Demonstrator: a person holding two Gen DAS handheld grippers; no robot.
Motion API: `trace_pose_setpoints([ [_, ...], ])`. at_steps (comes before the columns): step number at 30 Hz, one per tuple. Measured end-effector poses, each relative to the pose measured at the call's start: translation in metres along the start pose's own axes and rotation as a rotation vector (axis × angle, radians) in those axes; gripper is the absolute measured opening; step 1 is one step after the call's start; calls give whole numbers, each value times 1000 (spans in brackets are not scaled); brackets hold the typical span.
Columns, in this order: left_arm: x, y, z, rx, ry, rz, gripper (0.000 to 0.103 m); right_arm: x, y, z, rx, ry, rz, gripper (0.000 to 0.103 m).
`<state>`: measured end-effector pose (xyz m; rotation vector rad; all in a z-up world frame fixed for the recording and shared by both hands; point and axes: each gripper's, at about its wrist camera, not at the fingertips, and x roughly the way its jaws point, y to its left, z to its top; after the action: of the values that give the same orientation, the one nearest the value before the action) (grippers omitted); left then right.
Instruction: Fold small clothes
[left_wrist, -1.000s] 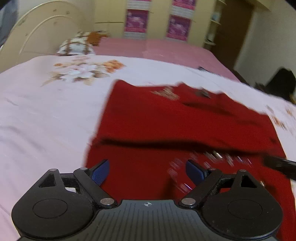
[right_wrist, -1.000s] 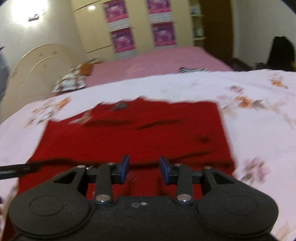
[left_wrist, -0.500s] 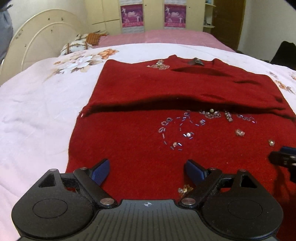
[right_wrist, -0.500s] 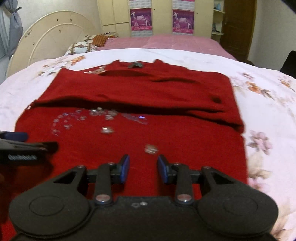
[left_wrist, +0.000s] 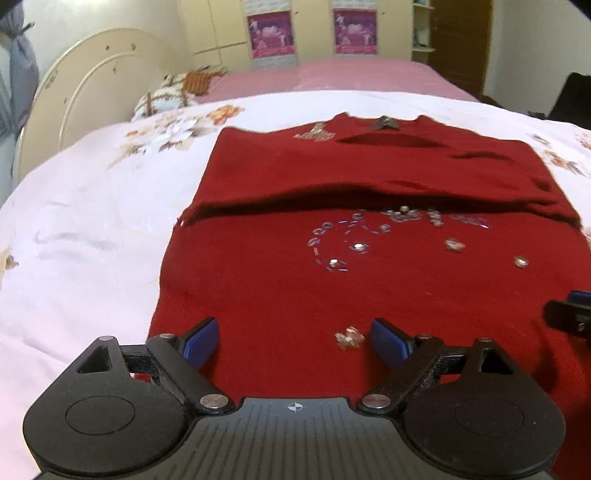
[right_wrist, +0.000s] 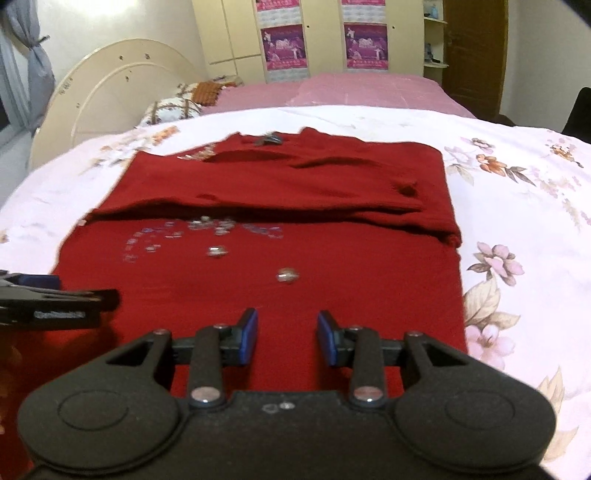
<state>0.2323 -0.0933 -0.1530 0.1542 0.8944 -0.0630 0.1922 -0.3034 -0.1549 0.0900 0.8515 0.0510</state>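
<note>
A bedroom is showing in both wrist views: a bed under a pale floral bedspread (left_wrist: 92, 229), a cream headboard (right_wrist: 110, 92) standing ahead and to the left of the grippers, and a wardrobe with two purple posters (right_wrist: 284, 48) lining the far wall.

The left gripper (left_wrist: 293, 343) is standing wide, its blue pads well apart with nothing between them; it is hovering over the near part of the garment, and whether its tips are brushing the cloth cannot be told from this angle. The right gripper (right_wrist: 287, 336) is standing narrowly parted, also gripping nothing, with red cloth showing through the gap. Each gripper is appearing at the edge of the other's view, so the two are working side by side.

The red sweater (left_wrist: 369, 295) is lying flat on the bedspread directly ahead of both grippers. Its far portion is lying folded over, forming a raised edge across the width. Silver beading (left_wrist: 358, 245) is sitting exposed just nearer than that fold, and a dark label (right_wrist: 269, 139) is showing at the neckline on the far edge.
</note>
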Motion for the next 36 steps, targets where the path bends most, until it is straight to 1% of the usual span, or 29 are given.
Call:
trace_pose_setpoints([
  [5,-16,-4,-11,76,-26,-25,88,-16,28,-13,3,-14,13,38],
  [7,-20,-2,-18,79,-14,-35,88,-19,39,-20,8,-9,6,41],
  [9,-23,1,-27,90,-3,-41,88,-20,51,-28,-2,2,1,42],
  [12,-15,4,-40,116,39,-41,88,-20,64,-40,-18,16,-35,43],
  [14,-16,11,-46,92,34,-57,88,-14,66,-50,-16,57,-72,43],
  [18,-18,14,-49,100,36,-69,88,-21,67,-61,13,42,-91,43],
  [23,-22,15,-51,109,37,-76,88,-29,70,-63,45,30,-80,44],
  [33,-40,18,-54,119,39,-85,89,-42,87,-63,42,7,-54,46],
  [36,-48,18,-58,111,37,-74,89,-48,93,-63,32,-4,-43,49],
])
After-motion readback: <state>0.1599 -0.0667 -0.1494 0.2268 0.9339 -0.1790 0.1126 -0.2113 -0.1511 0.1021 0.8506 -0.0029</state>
